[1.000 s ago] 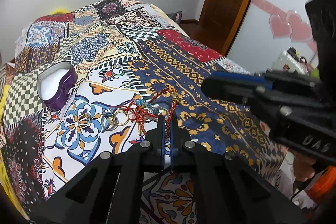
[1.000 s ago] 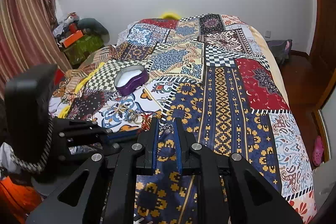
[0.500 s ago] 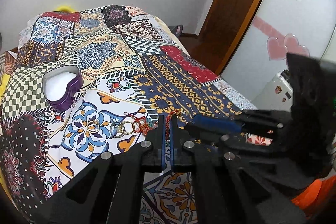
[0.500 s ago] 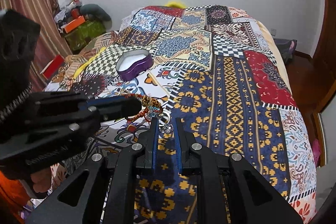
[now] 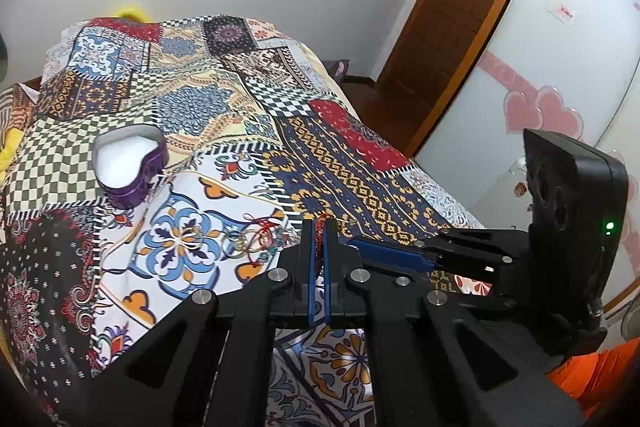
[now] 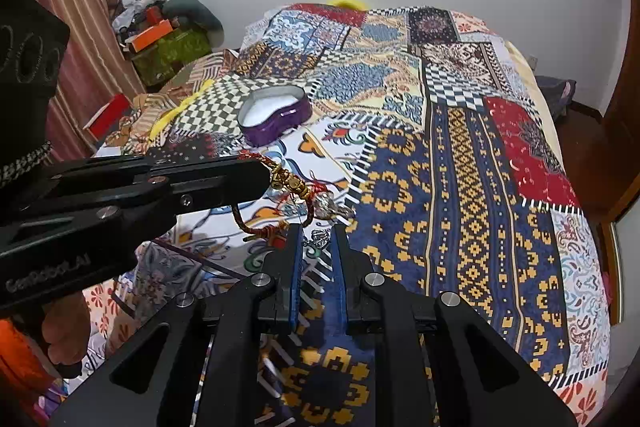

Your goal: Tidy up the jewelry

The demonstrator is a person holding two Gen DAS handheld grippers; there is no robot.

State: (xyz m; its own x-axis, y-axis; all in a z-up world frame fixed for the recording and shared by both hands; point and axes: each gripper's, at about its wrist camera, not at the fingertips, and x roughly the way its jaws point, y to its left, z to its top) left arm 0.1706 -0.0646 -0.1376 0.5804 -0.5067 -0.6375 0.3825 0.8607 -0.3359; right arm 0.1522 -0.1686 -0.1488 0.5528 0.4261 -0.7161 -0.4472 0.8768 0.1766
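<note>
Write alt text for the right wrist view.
The left gripper holds a red braided bracelet with gold beads above a patchwork bedspread. The right gripper is open just below it; a purple heart-shaped box sits open behind.

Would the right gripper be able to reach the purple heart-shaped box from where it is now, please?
Probably yes. The right gripper points roughly toward the purple heart-shaped box, which sits open on the bedspread. Only the red braided bracelet, hanging from the left gripper, crosses the path, so it should pass to the right.
</note>
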